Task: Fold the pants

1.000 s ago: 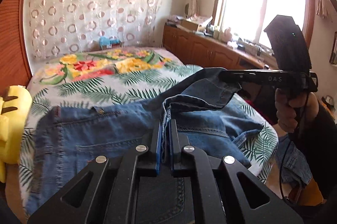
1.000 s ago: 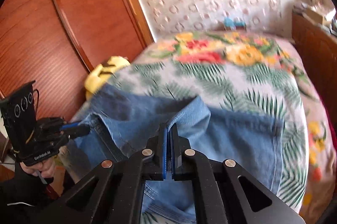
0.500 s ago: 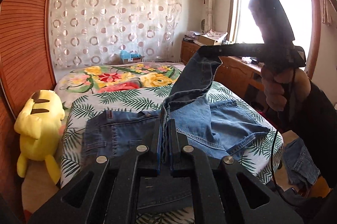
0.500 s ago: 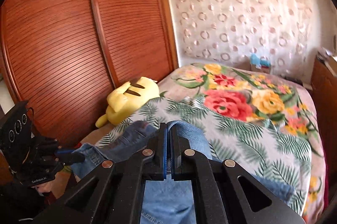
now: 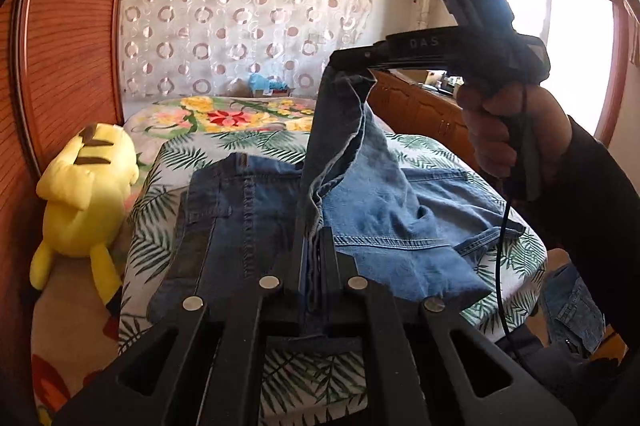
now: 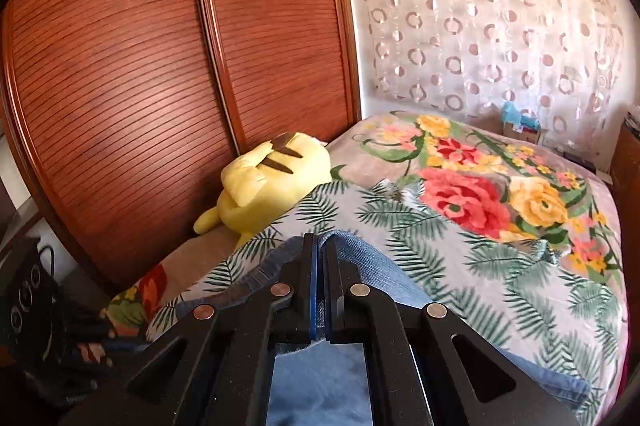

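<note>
Blue denim pants (image 5: 248,218) lie across the near end of the bed (image 5: 188,157), waistband toward the left. My left gripper (image 5: 316,258) is shut on a lifted fold of the pants. My right gripper (image 5: 340,59), seen in the left wrist view, is shut on the hem of one pant leg (image 5: 344,129) and holds it high above the bed. In the right wrist view my right gripper (image 6: 320,262) pinches denim (image 6: 360,266) between its jaws. The left gripper's body (image 6: 36,310) shows at the lower left, blurred.
A yellow plush toy (image 5: 84,193) lies at the bed's left edge, against the wooden wardrobe doors (image 6: 120,65). A floral blanket (image 6: 480,193) covers the bed. A wooden cabinet (image 5: 424,105) runs under the window on the right. More denim (image 5: 572,306) hangs below the bed's right corner.
Both grippers have risen with the denim. The right gripper has lifted the pant leg much higher and moved it left over the pants. Both stay shut.
</note>
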Motion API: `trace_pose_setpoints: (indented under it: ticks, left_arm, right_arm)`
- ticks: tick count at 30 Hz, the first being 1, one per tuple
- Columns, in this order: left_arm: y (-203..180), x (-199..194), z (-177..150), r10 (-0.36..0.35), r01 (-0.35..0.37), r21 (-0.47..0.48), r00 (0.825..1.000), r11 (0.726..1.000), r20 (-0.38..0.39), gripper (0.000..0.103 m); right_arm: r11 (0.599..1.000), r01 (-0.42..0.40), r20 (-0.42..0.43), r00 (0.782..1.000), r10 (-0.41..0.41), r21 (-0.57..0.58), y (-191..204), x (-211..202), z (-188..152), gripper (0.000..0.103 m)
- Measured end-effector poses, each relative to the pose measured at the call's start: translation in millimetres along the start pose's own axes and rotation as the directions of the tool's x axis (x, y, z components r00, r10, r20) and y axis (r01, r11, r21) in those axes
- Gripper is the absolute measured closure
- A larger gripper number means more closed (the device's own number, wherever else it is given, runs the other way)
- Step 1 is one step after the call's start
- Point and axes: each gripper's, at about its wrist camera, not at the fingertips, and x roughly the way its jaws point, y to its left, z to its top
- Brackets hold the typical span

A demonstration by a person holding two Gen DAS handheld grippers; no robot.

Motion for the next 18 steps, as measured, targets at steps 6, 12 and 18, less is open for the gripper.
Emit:
trace_pose_setpoints:
  ticks: [6,12,18]
  left_arm:
    - [13,-1,-10,0.026,-0.027,-0.025,1.0,0.999,-0.017,0.097]
    - [25,9,-20,0.056,-0.058,-0.042,0.997,0.997,-0.052,0.097]
    - [29,15,-28,0.074,-0.078,-0.058,0.995,0.995,-0.071,0.097]
  right_arm:
    - [1.0,-0.016,-0.047,0.999,0.015,-0.018,12,36,6,0.101]
    - [1.0,-0.012,-0.107,0.994,0.008,-0.028,17,70,11,0.101]
    - [0.999,0.031,-0.163,0.986,-0.037,-0.038,24,105,10,0.101]
